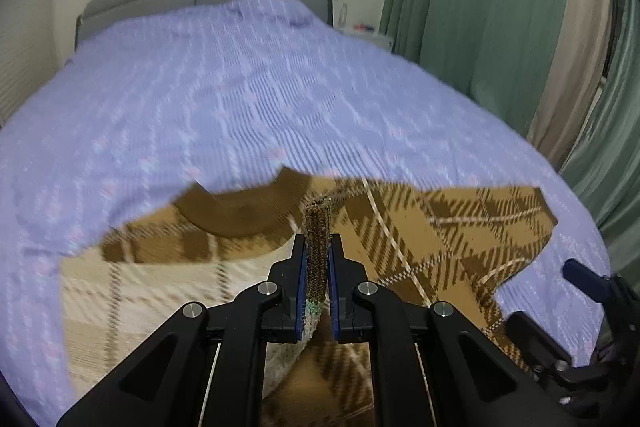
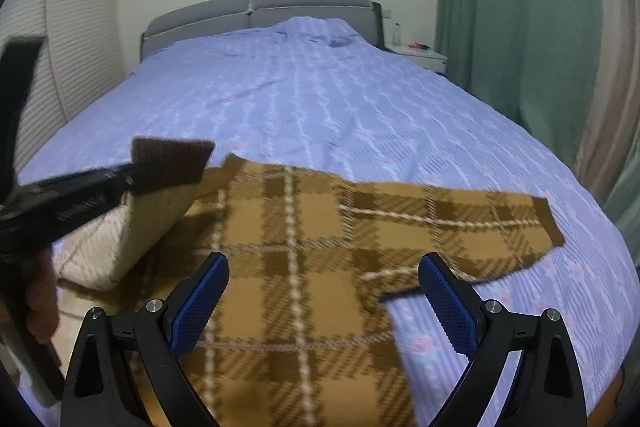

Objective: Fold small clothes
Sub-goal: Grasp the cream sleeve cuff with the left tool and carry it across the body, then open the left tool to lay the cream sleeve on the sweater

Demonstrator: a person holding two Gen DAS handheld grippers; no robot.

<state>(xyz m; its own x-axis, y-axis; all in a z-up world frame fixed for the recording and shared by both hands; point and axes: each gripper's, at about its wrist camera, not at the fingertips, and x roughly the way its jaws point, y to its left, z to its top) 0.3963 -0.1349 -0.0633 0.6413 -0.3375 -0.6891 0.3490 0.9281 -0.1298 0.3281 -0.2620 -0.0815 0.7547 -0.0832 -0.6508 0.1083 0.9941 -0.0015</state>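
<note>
**Left sleeve pinched and lifted, right tool standing wide over the sweater**

I see the bed (image 2: 320, 99) filling nearly the whole frame in both views, its lilac cover running up to the grey headboard (image 2: 260, 11) at upper centre, with green curtains (image 2: 520, 27) down the right side. The sweater (image 2: 300, 247), brown plaid, lies flat across the lower half of the right view. Its right sleeve (image 2: 480, 227) stretches out toward the right edge of the frame, cuff near the bed's rim.

My left gripper (image 1: 318, 267) is clamped tight on the ribbed cuff (image 1: 318, 239); in the right view that sleeve hangs lifted at centre left, pale inner side showing. My right gripper (image 2: 324, 303) stands wide, holding nothing, above the sweater's body.

My worry: the left grip is only on a thin cuff edge, so a quick pull could slip it free or drag the whole sweater askew, bunching the fold. The right sleeve sits close to the bed's edge and could slide off if tugged.

Room is generous: bare cover above the sweater, nothing in the way.
</note>
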